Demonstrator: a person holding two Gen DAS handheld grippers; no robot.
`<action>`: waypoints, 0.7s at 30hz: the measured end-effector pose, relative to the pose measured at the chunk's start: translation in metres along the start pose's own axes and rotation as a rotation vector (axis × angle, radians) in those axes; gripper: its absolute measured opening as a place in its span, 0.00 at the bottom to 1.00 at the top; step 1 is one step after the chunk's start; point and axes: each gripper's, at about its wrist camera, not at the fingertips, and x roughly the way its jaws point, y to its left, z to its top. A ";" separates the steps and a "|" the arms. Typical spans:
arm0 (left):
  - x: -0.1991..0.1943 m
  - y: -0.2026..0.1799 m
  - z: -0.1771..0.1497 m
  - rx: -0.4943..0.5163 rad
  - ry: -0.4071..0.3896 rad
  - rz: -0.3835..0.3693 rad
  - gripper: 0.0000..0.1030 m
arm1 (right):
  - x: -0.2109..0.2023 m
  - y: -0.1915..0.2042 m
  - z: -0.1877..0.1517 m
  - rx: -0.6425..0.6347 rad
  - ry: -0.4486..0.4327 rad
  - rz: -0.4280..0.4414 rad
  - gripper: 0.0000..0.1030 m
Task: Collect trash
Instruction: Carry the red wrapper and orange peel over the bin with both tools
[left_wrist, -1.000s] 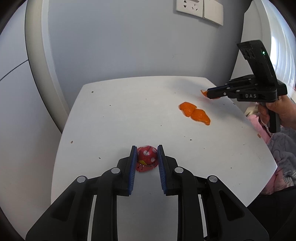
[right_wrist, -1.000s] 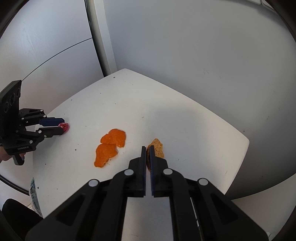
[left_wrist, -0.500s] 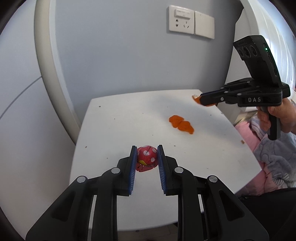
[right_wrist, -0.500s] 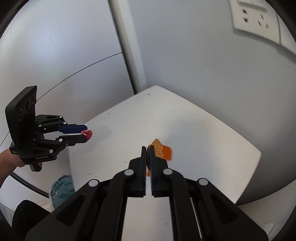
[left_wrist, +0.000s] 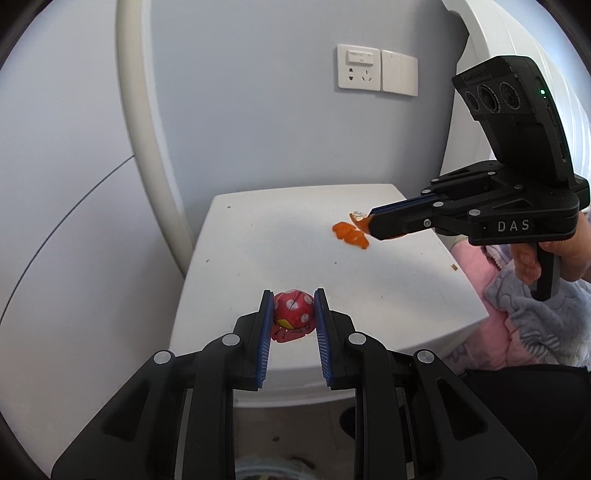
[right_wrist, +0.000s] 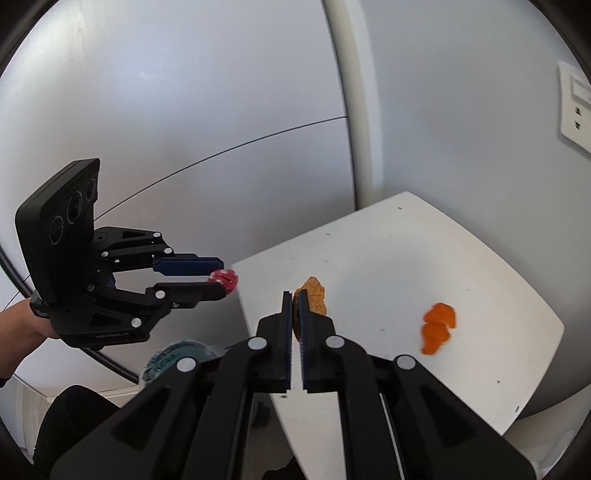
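My left gripper (left_wrist: 293, 301) is shut on a red wrapper with white dots (left_wrist: 293, 308), held in the air over the near edge of the white table (left_wrist: 295, 243). The same wrapper (right_wrist: 224, 279) shows between the left gripper's (right_wrist: 221, 278) tips in the right wrist view. My right gripper (right_wrist: 294, 297) is shut on a piece of orange peel (right_wrist: 316, 297), pale side showing, also lifted off the table. That gripper (left_wrist: 367, 221) comes in from the right in the left wrist view, with the peel (left_wrist: 360, 218) at its tip. Two orange peel pieces (left_wrist: 351, 234) lie on the table (right_wrist: 388, 258), also seen as peel pieces (right_wrist: 437, 326) to my right.
A grey wall with a socket plate (left_wrist: 376, 72) stands behind the table. Pink and grey fabric (left_wrist: 517, 306) lies right of the table. A round teal-rimmed container (right_wrist: 173, 360) sits low on the floor beside the table. A person's hand (left_wrist: 546, 258) holds the right gripper.
Both grippers have risen and pulled back from the table, each keeping its piece of trash. The table now looks smaller and farther, and the right gripper has swung left.
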 end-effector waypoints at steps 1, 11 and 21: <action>-0.007 0.000 -0.003 -0.008 -0.003 0.008 0.20 | 0.001 0.008 0.000 -0.009 0.001 0.012 0.05; -0.066 0.007 -0.042 -0.068 0.006 0.101 0.20 | 0.020 0.063 0.001 -0.089 0.021 0.098 0.05; -0.108 0.019 -0.097 -0.161 0.036 0.181 0.20 | 0.059 0.115 -0.004 -0.154 0.075 0.182 0.05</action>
